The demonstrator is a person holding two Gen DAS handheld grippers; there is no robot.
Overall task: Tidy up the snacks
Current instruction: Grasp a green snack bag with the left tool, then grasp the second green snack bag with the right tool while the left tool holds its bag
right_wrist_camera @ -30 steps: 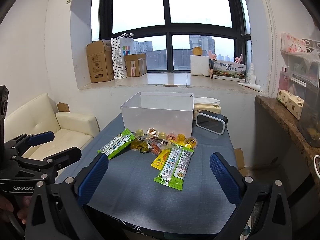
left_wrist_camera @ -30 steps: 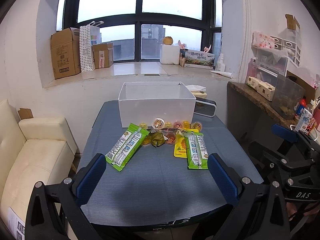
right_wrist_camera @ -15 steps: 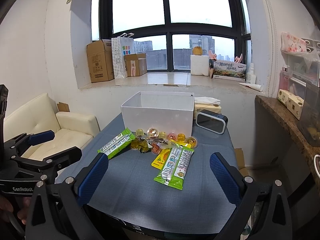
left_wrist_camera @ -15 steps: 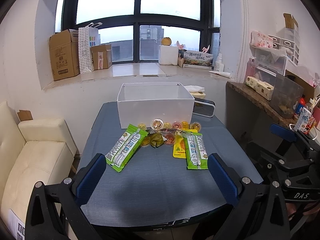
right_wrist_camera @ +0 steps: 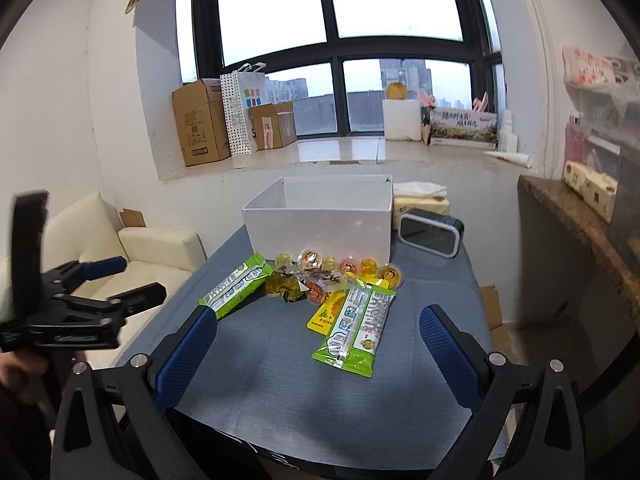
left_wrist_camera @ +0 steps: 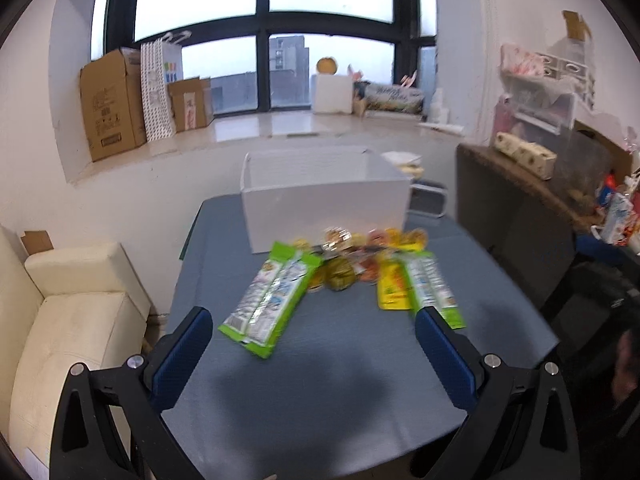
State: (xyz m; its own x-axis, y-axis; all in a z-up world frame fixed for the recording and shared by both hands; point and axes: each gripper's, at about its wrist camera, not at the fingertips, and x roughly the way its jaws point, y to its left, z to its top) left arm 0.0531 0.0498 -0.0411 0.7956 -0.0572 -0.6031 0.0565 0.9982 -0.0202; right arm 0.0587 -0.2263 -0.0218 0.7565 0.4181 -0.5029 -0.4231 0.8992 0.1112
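Lying in a loose heap on the blue-grey table (right_wrist_camera: 280, 380), the snacks are all close to the front wall of the white box (right_wrist_camera: 320, 232). One green packet (right_wrist_camera: 234, 285) lies on the left of the heap and points toward the near left corner of the table. A second green packet (right_wrist_camera: 356, 330) lies on the right, and it partly covers a yellow sachet (right_wrist_camera: 325, 314). Between the two packets there are small round jelly cups (right_wrist_camera: 348, 267) in a row just in front of the box, with some wrapped sweets (right_wrist_camera: 294, 288) beside them. The inside of the box looks white and bare as far as the right wrist view shows it.

The left gripper (left_wrist_camera: 314, 354) hangs over the near part of the table with its blue pads (left_wrist_camera: 182, 356) spread wide, and nothing is between them; this view is blurred. The right gripper (right_wrist_camera: 318, 354) is also spread wide over the near edge of the table and carries nothing. In the right wrist view the left gripper appears at the left, beside a cream sofa (right_wrist_camera: 160, 248).

Behind the box stands a black clock-like device (right_wrist_camera: 430, 232) with a tissue pack (right_wrist_camera: 420, 203) behind it. On the window sill (right_wrist_camera: 340, 156) there are cardboard boxes (right_wrist_camera: 198, 122) and a dotted paper bag (right_wrist_camera: 242, 110).
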